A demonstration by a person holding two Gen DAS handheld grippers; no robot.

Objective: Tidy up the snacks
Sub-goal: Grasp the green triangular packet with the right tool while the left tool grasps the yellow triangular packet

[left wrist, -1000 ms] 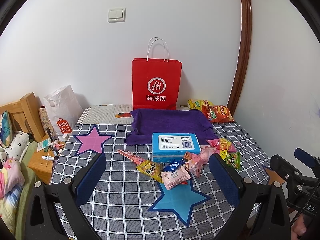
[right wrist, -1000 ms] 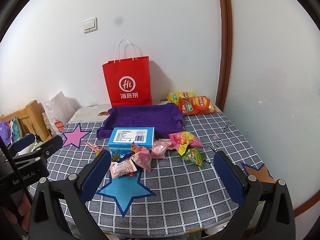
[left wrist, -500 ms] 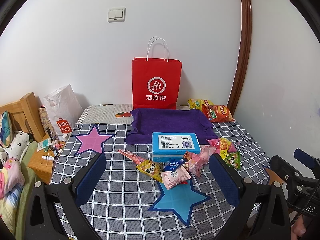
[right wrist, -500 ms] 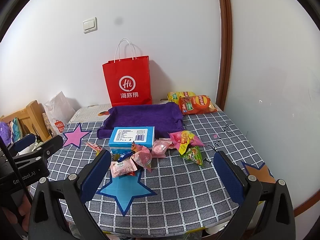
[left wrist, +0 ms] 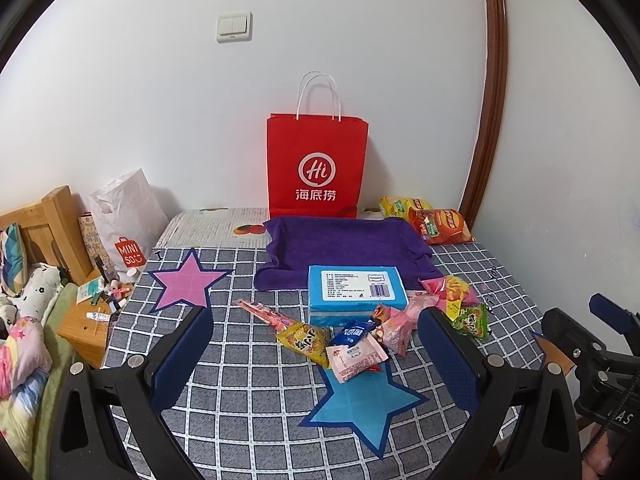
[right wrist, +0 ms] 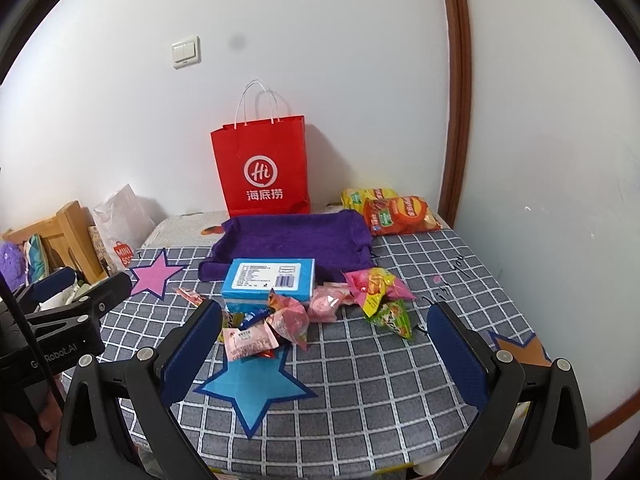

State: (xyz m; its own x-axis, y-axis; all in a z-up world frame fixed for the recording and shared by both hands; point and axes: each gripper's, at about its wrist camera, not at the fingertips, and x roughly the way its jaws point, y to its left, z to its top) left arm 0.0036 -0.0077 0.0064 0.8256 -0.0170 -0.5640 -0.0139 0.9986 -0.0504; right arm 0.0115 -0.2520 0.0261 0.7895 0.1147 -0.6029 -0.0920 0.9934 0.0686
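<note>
Small snack packets lie scattered on a checked tablecloth [left wrist: 248,364] around a blue box [left wrist: 357,289] [right wrist: 270,280]. Among them are a pink packet [left wrist: 356,358] [right wrist: 248,340], a yellow packet [left wrist: 306,340], a dark blue one [left wrist: 354,332] and a green one [left wrist: 472,320] [right wrist: 390,316]. A purple cloth tray [left wrist: 344,248] [right wrist: 292,240] sits behind the box. My left gripper [left wrist: 316,344] hovers open above the near table edge, empty. My right gripper [right wrist: 324,340] is open and empty too, held to the right of the left one.
A red paper bag [left wrist: 317,168] [right wrist: 264,172] stands against the wall. Orange and yellow chip bags [left wrist: 440,226] [right wrist: 396,216] lie at the back right. Pink [left wrist: 186,282], blue [left wrist: 360,404] and orange [right wrist: 520,350] stars mark the cloth. A bedside stand and white bag [left wrist: 124,216] are left.
</note>
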